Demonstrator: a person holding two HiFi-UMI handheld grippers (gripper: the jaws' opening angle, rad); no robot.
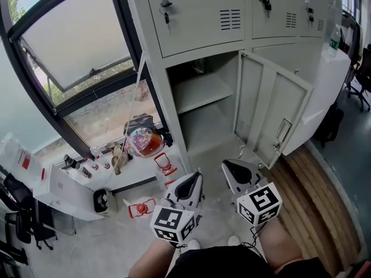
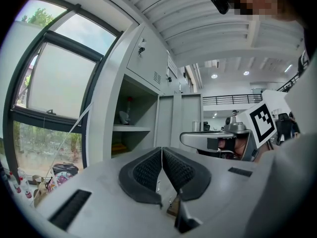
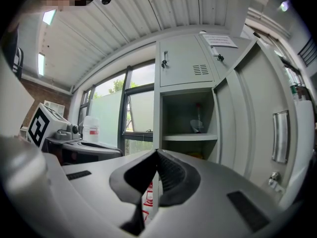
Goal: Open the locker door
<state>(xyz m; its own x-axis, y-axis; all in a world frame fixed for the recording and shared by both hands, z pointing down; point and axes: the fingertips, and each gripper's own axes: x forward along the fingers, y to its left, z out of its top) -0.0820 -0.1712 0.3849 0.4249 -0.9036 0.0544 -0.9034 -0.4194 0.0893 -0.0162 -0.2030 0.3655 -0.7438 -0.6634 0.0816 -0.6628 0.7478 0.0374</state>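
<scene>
both grippers pressed together, left gripper [image 1: 186, 188] empty, right gripper [image 1: 239, 171] empty, locker door [image 1: 271, 113] open

Daylight comes in through the window [image 1: 69, 39] at the left, bright and slightly washed out there. The open locker [image 1: 203, 103] is shaded inside, and shadows are soft throughout. Both gripper views are fisheye, bent at the edges with black corners. Small ceiling lamps [image 2: 214, 76] glare far off. The nearest foreground looks soft.
</scene>
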